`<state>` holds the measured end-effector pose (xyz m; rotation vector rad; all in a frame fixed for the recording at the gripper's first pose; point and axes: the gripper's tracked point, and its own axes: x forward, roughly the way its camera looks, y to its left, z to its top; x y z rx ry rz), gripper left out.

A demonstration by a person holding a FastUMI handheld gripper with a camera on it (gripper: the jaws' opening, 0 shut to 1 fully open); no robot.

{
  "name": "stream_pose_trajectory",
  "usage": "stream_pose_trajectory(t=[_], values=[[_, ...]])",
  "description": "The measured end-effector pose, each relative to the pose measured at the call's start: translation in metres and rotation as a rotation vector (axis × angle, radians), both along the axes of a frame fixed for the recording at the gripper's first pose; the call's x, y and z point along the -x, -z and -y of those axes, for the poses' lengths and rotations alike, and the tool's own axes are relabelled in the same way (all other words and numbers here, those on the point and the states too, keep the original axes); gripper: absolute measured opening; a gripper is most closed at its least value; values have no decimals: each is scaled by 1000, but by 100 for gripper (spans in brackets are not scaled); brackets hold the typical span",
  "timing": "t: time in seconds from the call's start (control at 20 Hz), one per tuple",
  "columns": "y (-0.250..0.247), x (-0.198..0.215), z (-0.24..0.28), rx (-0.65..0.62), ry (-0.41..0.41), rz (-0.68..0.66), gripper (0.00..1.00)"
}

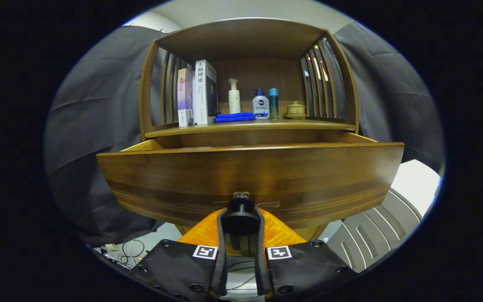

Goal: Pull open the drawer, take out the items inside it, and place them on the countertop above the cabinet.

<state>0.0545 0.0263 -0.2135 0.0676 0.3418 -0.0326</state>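
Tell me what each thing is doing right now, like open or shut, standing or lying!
drawer: pulled open
knob: gripped between the tongs
tongs: shut on the knob
books: standing upright
blue cloth: folded, lying flat
pump bottles: upright, tops on
lidded cup: lid on, sitting on saucer

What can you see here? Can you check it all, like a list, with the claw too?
Surface: countertop above the drawer holds things in a row.
Job's things: drawer pulled out; its inside is hidden by the front.
Clutter: books, blue cloth, white pump bottle, blue-capped bottle, teal bottle, lidded cup.
Claw: fingers closed on the drawer knob.
Cables: loose wires on the floor beside the claw.
Surroundings: dark cloth wall, slatted cabinet sides.
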Motion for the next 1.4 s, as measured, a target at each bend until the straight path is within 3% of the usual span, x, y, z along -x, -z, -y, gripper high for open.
stream_pose_trajectory(t=[0.9, 1.15, 1.35, 1.4], values=[[3, 36, -9, 2, -76, -29, 29], [-2, 47, 0, -30, -89, -58, 68], [-42, 44, 24, -16, -60, 8, 100], [-50, 43, 31, -5, -50, 1, 100]])
